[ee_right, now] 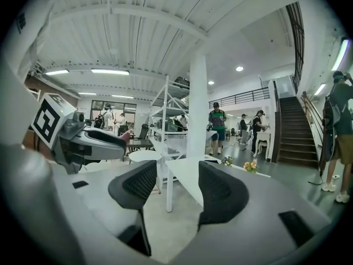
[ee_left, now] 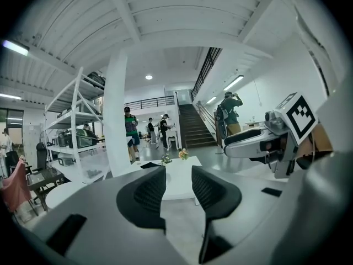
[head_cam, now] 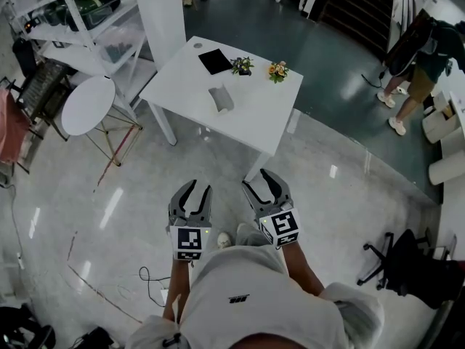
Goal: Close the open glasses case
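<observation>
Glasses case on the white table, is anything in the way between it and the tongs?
No, nothing visible blocks it. The left tongs and right tongs hang open and empty over bare floor, short of the table. The glasses case lies alone mid-table; the black pad and flowers sit beyond it.

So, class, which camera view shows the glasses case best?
The head view: the glasses case lies in plain sight on the white table. Both gripper views catch the table edge-on; no case shows.

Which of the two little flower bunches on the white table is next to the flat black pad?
The dark leafy bunch, beside the flat black pad; the orange-flowered bunch stands farther off.
</observation>
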A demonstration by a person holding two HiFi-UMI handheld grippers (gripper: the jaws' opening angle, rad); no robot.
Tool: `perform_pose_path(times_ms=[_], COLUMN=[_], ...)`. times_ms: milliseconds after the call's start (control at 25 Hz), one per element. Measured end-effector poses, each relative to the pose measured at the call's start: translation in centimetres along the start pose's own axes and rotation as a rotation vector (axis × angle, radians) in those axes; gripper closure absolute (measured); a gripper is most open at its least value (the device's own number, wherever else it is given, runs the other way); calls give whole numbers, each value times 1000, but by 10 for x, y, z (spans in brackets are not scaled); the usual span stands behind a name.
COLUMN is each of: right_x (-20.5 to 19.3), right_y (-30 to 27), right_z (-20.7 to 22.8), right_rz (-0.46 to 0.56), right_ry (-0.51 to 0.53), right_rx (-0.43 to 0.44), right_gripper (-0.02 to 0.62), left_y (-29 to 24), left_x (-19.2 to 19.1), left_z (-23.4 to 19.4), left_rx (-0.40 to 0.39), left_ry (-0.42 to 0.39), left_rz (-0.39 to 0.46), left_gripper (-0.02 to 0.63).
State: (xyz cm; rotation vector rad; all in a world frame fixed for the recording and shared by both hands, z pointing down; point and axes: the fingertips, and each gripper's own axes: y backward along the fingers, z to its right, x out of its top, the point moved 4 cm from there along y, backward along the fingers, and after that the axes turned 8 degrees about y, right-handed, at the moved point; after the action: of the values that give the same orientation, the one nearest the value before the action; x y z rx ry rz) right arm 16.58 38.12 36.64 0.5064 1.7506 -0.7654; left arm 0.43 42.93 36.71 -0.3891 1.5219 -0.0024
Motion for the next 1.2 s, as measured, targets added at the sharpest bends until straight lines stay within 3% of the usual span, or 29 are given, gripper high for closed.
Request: perform_pose_path(times_ms=[680, 1200], right_x=[2, 6], right_y=[-56, -120], right_z=[30, 82], right_rz=[1, -9], right_ry=[-7, -5], right_rx=[-2, 25], right_gripper=[354, 354], left_y=[-56, -128], left_x=[12, 26], left_z=[-32, -59], left_rx=[-6, 20], left_ry=[-7, 5], left_rz=[-2, -15], left_gripper=[446, 446])
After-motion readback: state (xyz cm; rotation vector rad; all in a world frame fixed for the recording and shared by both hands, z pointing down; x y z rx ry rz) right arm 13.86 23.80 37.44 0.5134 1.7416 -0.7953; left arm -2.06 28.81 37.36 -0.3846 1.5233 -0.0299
